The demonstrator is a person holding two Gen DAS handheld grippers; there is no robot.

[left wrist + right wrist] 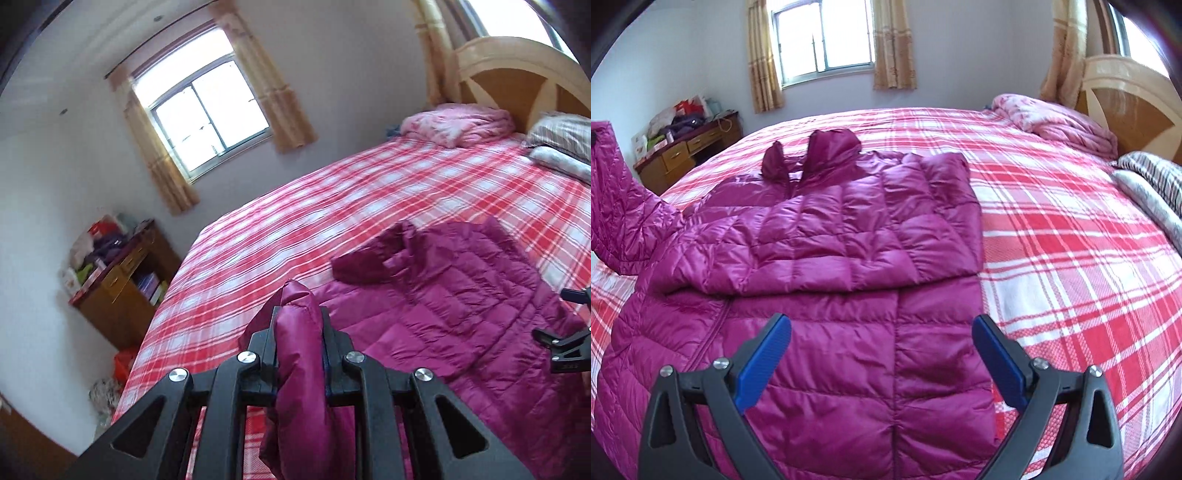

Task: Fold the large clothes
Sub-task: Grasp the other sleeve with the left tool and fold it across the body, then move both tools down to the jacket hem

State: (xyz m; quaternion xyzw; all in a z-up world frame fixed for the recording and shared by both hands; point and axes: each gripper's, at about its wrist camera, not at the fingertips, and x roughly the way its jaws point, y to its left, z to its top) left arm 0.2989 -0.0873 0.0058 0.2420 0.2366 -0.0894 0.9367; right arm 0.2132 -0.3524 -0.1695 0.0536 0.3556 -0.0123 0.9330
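A magenta quilted down jacket (pixel 831 258) lies spread on the bed with the red plaid sheet (pixel 1071 240), its hood (pixel 827 147) toward the window. One sleeve is folded across its chest. My left gripper (pixel 299 314) is shut on the other sleeve (pixel 299 339), a fold of shiny magenta fabric that stands up between the black fingers and is lifted off the bed. That raised sleeve (pixel 617 206) shows at the left edge of the right wrist view. My right gripper (pixel 882 325) hovers open above the jacket's lower half, its blue pads (pixel 764 362) wide apart with nothing between them.
A rumpled pink quilt (pixel 1056 118) and striped pillows (pixel 1152 177) lie by the wooden headboard (pixel 1126 96). A cluttered wooden desk (pixel 690 147) stands in the corner under a curtained window (pixel 823 37). Bare sheet stretches right of the jacket.
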